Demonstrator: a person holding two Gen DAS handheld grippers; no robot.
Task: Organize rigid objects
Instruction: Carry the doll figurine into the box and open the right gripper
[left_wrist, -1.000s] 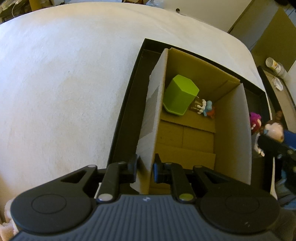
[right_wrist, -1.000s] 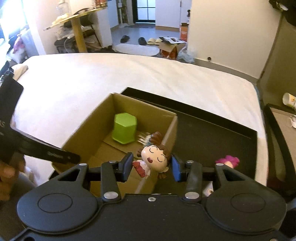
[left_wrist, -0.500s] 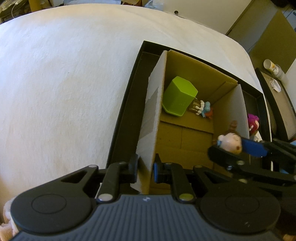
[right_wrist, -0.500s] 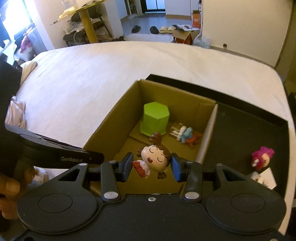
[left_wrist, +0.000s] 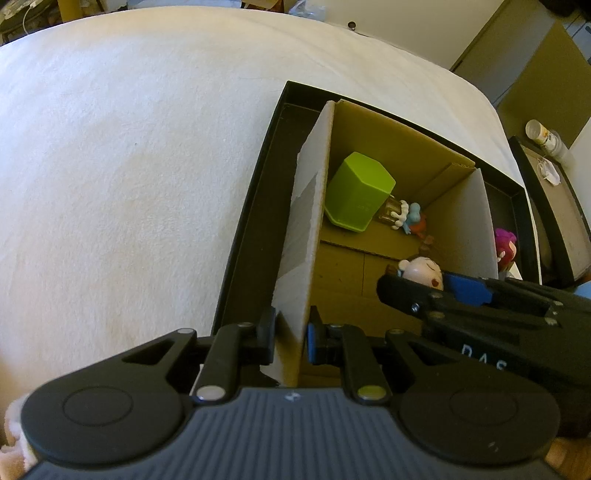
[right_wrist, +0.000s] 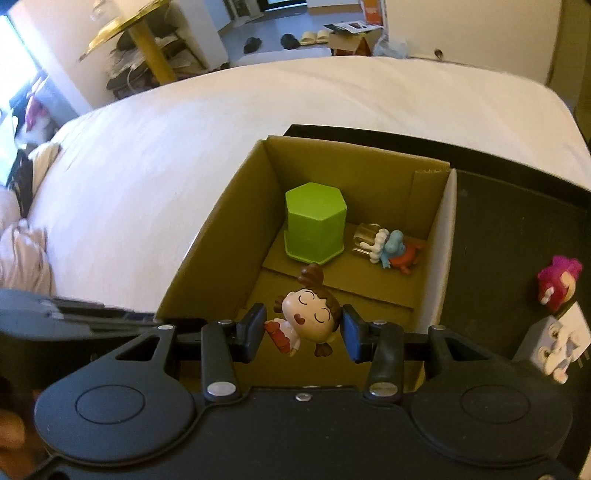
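Observation:
My right gripper (right_wrist: 303, 332) is shut on a girl figurine (right_wrist: 308, 315) with brown hair and holds it over the open cardboard box (right_wrist: 221, 229); the figurine also shows in the left wrist view (left_wrist: 421, 271). My left gripper (left_wrist: 291, 334) is shut on the box's left wall (left_wrist: 303, 236). Inside the box stand a green hexagonal container (right_wrist: 314, 223) and a small blue and red figurine (right_wrist: 388, 247) lying beside it. The box sits in a black tray (right_wrist: 517, 221).
A pink figurine (right_wrist: 556, 282) and a white-grey toy (right_wrist: 554, 345) lie in the tray right of the box. The tray rests on a white bed (left_wrist: 129, 166). A dark side table (left_wrist: 554, 206) with a cup stands at the right.
My right gripper has carried the girl figurine leftward from above the tray to over the box's inside. The left gripper has kept its hold on the box wall.

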